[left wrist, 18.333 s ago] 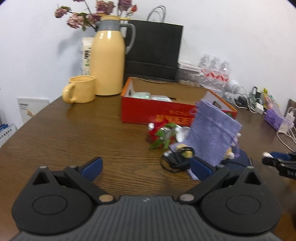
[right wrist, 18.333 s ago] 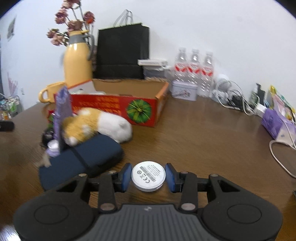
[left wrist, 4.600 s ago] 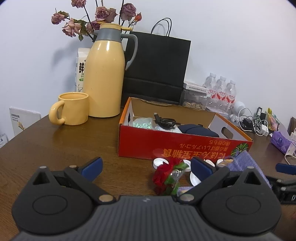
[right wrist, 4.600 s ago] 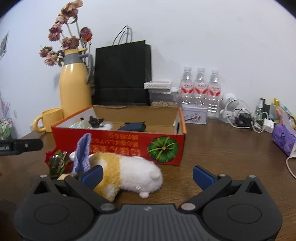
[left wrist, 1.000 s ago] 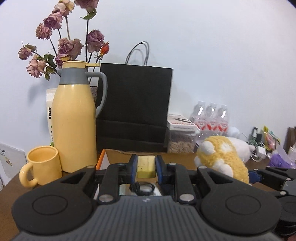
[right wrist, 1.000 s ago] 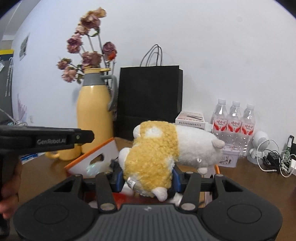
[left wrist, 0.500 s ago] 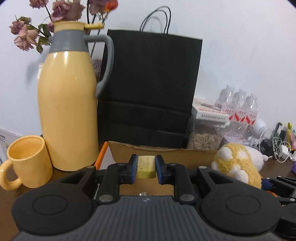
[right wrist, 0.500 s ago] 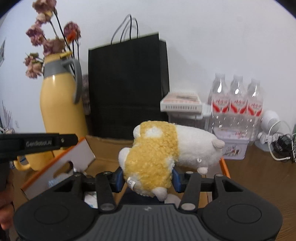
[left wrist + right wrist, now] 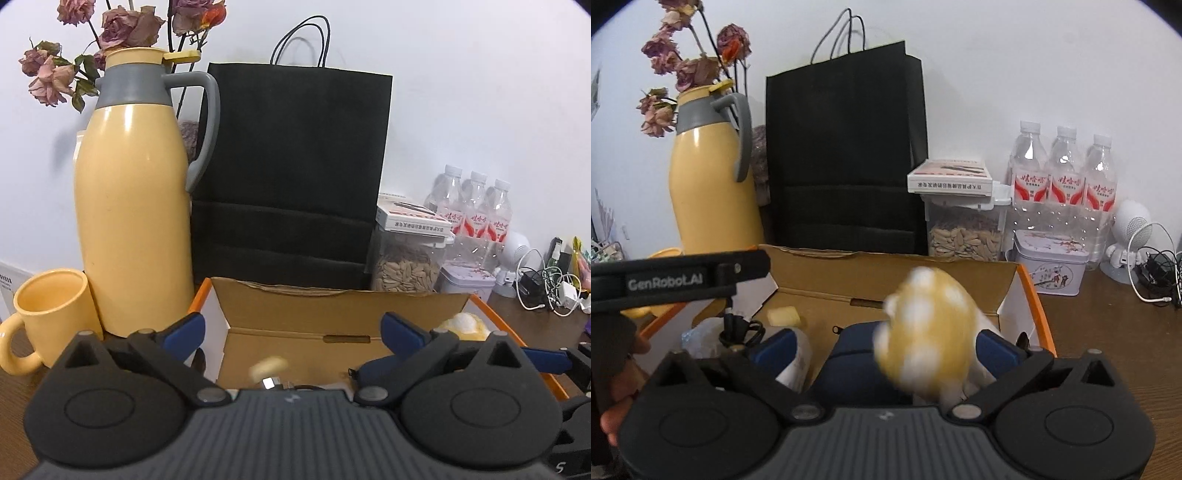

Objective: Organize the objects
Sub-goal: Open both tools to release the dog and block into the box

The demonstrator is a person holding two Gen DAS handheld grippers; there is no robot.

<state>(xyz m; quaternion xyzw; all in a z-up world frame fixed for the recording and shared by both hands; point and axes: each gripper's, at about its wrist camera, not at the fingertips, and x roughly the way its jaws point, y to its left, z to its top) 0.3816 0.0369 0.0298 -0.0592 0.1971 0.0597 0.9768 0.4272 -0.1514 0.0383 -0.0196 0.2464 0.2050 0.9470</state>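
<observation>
A yellow jug (image 9: 129, 206) with a grey collar and handle is seen beside a yellow mug (image 9: 51, 314) and a black paper bag (image 9: 295, 177). The cardboard box (image 9: 332, 306) is brown inside with an orange rim. A yellow-and-white plush toy (image 9: 923, 328) is shown blurred. Blue pads are carried on black gripper fingers (image 9: 402, 334). Red-and-white labels are worn by clear bottles (image 9: 1063, 184).
</observation>
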